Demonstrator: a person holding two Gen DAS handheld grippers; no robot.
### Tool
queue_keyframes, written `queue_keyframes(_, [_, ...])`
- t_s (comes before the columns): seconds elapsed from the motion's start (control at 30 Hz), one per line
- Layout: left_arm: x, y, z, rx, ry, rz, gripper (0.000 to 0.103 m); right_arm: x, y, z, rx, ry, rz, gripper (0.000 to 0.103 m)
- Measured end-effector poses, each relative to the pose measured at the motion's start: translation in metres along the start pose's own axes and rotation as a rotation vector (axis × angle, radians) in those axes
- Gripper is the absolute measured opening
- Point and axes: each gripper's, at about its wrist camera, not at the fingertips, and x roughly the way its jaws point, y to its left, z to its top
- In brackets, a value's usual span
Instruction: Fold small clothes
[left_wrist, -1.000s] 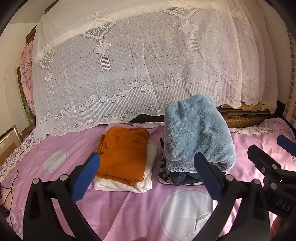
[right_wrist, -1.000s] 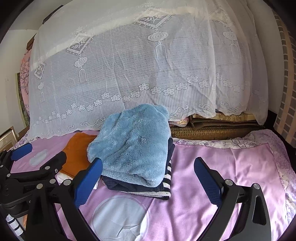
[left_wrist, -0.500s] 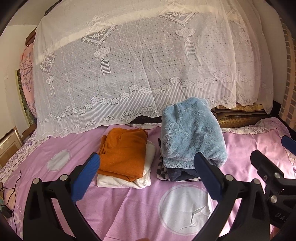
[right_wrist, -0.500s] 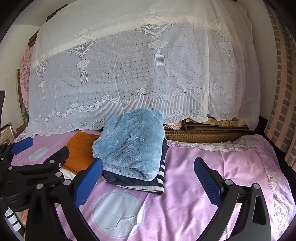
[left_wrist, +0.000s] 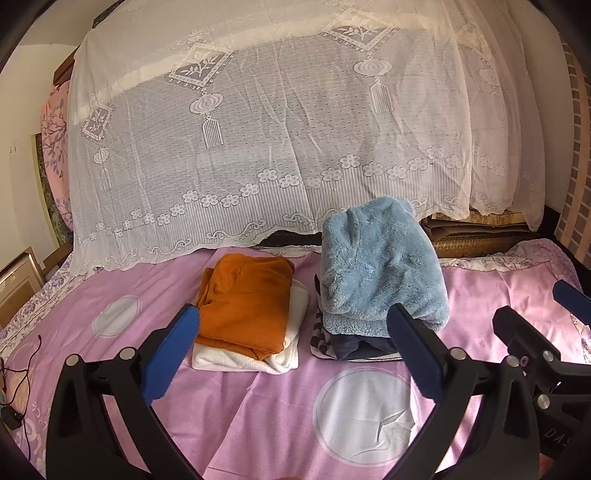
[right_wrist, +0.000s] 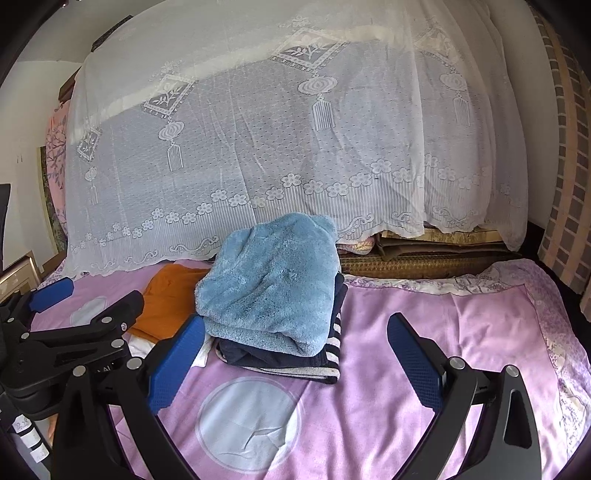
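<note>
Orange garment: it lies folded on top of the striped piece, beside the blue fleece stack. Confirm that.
Not quite. The orange garment lies folded on a white garment, as the left wrist view shows. The striped piece sits under the blue fleece in the neighbouring stack.

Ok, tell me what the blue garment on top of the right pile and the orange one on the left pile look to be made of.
Blue garment: looks like plush fleece, matte and fuzzy; its surface shows a thick, soft nap and rounded, bulky folds. Orange garment: looks like a thin, smooth knit, possibly cotton jersey; it lies flat with sharp creases and no visible pile. The exact fibre cannot be told from either view.
</note>
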Motion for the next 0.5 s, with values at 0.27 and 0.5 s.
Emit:
queue_keyframes(0.27, [0.0019, 0.0000, -0.0004, 0.001, 0.003, 0.003, 0.099, 0.0014, -0.0005, -0.0009, 0.001, 0.006, 0.002, 0.100])
queue_keyframes(0.5, [0.0017, -0.0003, -0.0011, 0.003, 0.003, 0.007, 0.099, 0.0025, -0.0002, -0.0013, 0.001, 0.007, 0.000, 0.100])
